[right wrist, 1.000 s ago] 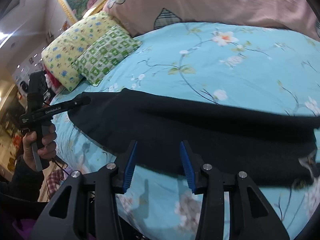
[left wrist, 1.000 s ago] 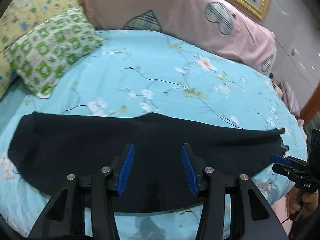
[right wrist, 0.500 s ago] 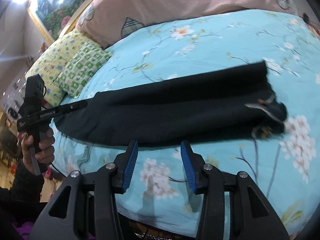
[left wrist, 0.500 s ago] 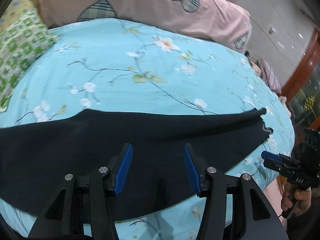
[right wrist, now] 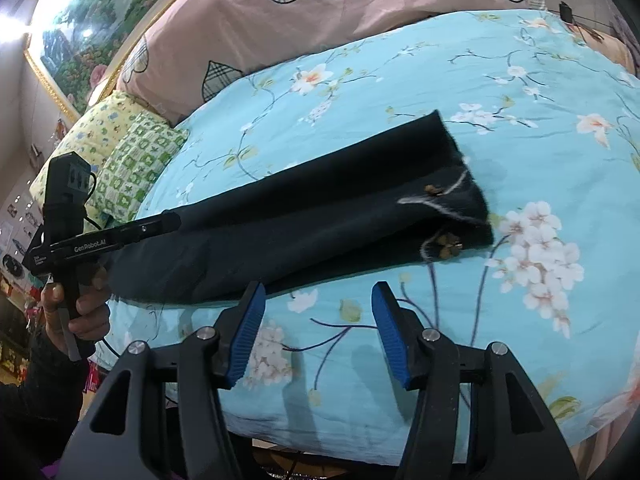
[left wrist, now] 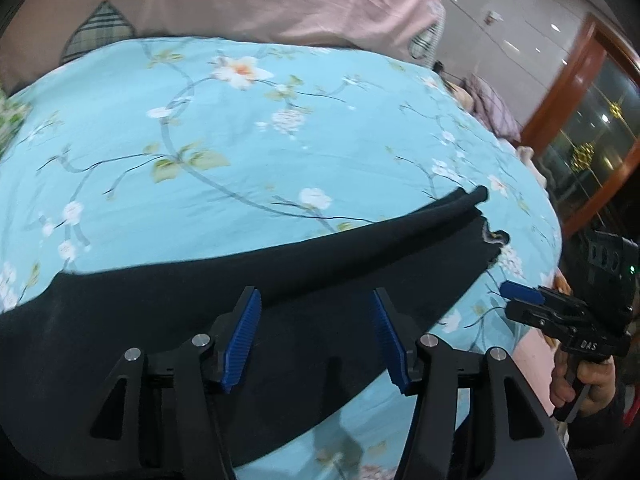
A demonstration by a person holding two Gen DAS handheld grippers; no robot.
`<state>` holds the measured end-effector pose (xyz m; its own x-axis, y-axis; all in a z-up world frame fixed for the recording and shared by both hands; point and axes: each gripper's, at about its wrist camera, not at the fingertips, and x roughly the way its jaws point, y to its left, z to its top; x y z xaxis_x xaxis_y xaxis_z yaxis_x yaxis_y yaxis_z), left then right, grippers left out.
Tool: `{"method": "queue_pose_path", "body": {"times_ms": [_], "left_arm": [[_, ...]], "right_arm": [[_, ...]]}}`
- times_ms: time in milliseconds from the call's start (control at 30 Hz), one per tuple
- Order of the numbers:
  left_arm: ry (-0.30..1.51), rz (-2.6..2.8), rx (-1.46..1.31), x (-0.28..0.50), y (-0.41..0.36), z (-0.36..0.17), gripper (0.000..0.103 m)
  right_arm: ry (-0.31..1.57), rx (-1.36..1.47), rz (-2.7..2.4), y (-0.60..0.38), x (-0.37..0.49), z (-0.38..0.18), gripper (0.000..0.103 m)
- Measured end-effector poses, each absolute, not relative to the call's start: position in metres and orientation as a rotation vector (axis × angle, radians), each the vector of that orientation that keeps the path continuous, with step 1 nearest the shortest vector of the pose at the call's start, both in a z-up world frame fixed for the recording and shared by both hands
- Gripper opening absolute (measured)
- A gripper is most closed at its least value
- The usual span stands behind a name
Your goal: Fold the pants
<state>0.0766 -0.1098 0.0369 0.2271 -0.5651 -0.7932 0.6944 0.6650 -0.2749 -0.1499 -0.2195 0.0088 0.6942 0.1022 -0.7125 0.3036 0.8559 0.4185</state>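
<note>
Black pants [left wrist: 240, 300] lie flat along the front of a blue floral bed, folded lengthwise, with the waistband end [right wrist: 452, 204] to the right. My left gripper [left wrist: 316, 316] is open and empty, hovering over the middle of the pants. It also shows in the right wrist view [right wrist: 168, 224], at the left end of the pants. My right gripper [right wrist: 318, 312] is open and empty, above the bed just in front of the pants' near edge. It also shows in the left wrist view [left wrist: 520, 294], off the waistband end.
The blue floral bedsheet [right wrist: 440, 80] covers the bed. A pink quilt with plaid hearts [right wrist: 280, 12] lies along the back. Green and yellow pillows [right wrist: 132, 160] sit at the far left. A wooden-framed glass cabinet [left wrist: 592, 152] stands to the right.
Both grippers have swung to the right along the pants. The right gripper has pulled back off the cloth, and the waistband end has come into its view. Both stay open.
</note>
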Motion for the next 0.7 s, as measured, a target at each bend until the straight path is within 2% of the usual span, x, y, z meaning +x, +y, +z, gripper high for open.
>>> {"method": "queue_pose_path", "body": {"times_ms": [233, 700], "left_arm": [[1.03, -0.952, 0.191, 0.083, -0.15, 0.039, 0.061], [1.116, -1.121, 0.283, 0.096, -0.239, 0.027, 0.061]], "right_arm": [[0.814, 0.658, -0.224, -0.241, -0.152, -0.002, 0.063], [0.728, 0.818, -0.316, -0.268, -0.151, -0.012, 0.063]]}}
